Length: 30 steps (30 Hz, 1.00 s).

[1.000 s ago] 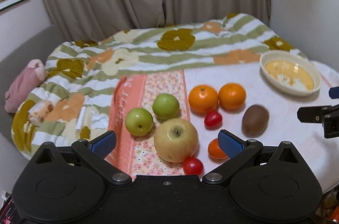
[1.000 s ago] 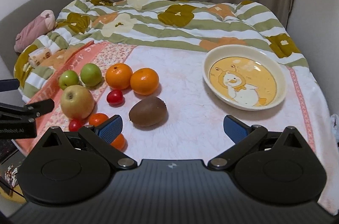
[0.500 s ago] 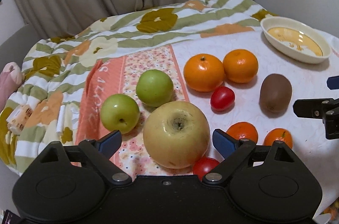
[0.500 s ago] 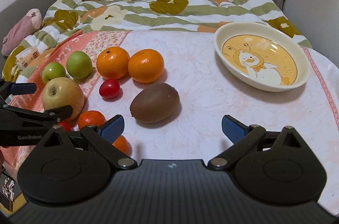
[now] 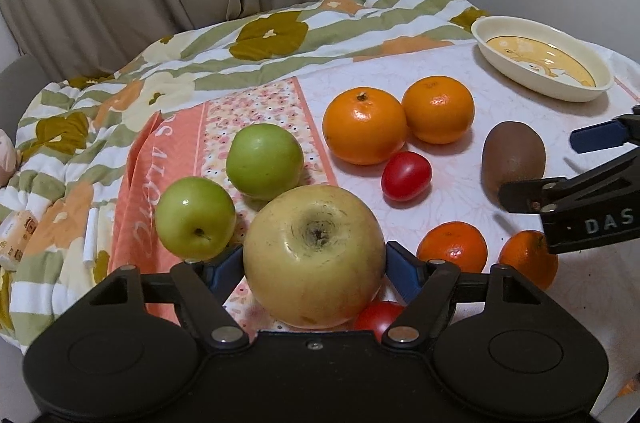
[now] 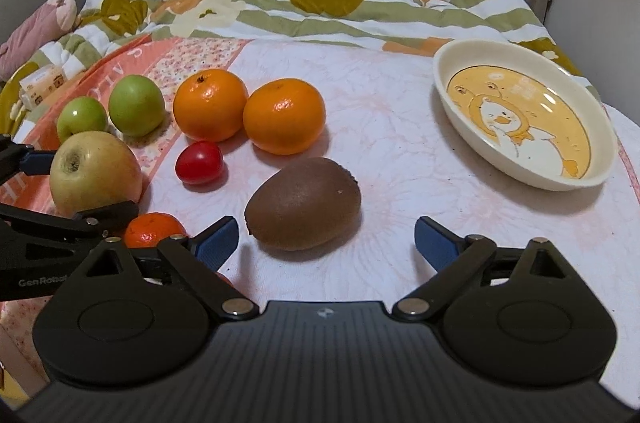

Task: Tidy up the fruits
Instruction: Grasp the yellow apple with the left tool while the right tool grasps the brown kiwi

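A big yellow apple (image 5: 314,255) lies on the cloth between the fingers of my left gripper (image 5: 312,269). The jaws are closing and the blue pads (image 5: 224,269) lie against its two sides. Behind it are two green apples (image 5: 264,161), two large oranges (image 5: 364,125) and a cherry tomato (image 5: 406,175). My right gripper (image 6: 326,243) stands open, with a brown kiwi (image 6: 302,203) just ahead of its fingertips and untouched. A cream bowl (image 6: 440,71) with a duck picture stands empty at the right.
Two small mandarins (image 5: 452,247) and a second cherry tomato (image 5: 378,315) lie close by the left gripper's right finger. A flowered quilt (image 6: 320,7) is bunched behind the fruit, with curtains beyond. A pink soft toy (image 6: 36,27) lies at the far left.
Both grippers have come down and closer to the fruit. The left jaws have narrowed around the yellow apple. The right gripper has drawn up to the kiwi, jaws still wide.
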Tool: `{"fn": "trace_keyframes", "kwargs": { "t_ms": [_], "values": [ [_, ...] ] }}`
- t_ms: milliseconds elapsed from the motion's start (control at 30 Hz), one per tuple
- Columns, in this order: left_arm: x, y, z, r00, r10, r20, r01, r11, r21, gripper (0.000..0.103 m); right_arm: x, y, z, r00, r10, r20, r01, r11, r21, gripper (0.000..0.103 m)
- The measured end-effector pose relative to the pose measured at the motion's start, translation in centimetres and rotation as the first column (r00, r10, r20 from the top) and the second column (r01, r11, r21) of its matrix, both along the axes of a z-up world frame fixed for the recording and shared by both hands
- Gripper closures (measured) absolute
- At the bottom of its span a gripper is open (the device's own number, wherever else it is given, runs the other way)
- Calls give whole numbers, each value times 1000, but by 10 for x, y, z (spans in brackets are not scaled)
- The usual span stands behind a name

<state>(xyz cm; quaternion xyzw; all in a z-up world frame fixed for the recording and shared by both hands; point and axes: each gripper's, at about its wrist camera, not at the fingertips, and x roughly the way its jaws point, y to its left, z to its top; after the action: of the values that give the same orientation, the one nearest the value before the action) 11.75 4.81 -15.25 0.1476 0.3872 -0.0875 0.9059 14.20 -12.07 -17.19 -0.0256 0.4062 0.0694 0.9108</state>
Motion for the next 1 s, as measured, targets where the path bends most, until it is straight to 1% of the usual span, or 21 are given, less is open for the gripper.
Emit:
{"fn": "trace_keyframes", "kwargs": {
  "t_ms": [100,167,367,533,700,833,1000],
  "values": [
    [2,-1,0,1000,3,1,-3,1000,1,25,4,2,-3,1000,10,-8,-10,1000,0,0],
    [1,1,0,1000,11,-2,-11,1000,-10,25,6,4,-4,1000,19,-11,-19,1000,1,2],
    [0,8,1,999,37,-5,-37,999,-20,25,12,6,-7,999,32,-3,-32,999,-11,2],
    [-1,14,2,998,63,0,-63,998,-21,25,15,8,-10,999,50,-9,-50,999,-9,13],
    [-4,18,7,997,78,8,-78,997,-28,25,15,11,-9,998,63,8,-63,998,-16,15],
    [-9,20,13,997,80,18,-79,996,-33,25,17,11,-10,998,68,12,-68,998,-4,21],
    [-13,22,22,997,76,26,-75,996,-44,25,15,13,-5,998,66,8,-66,998,-6,23]
  ]
}}
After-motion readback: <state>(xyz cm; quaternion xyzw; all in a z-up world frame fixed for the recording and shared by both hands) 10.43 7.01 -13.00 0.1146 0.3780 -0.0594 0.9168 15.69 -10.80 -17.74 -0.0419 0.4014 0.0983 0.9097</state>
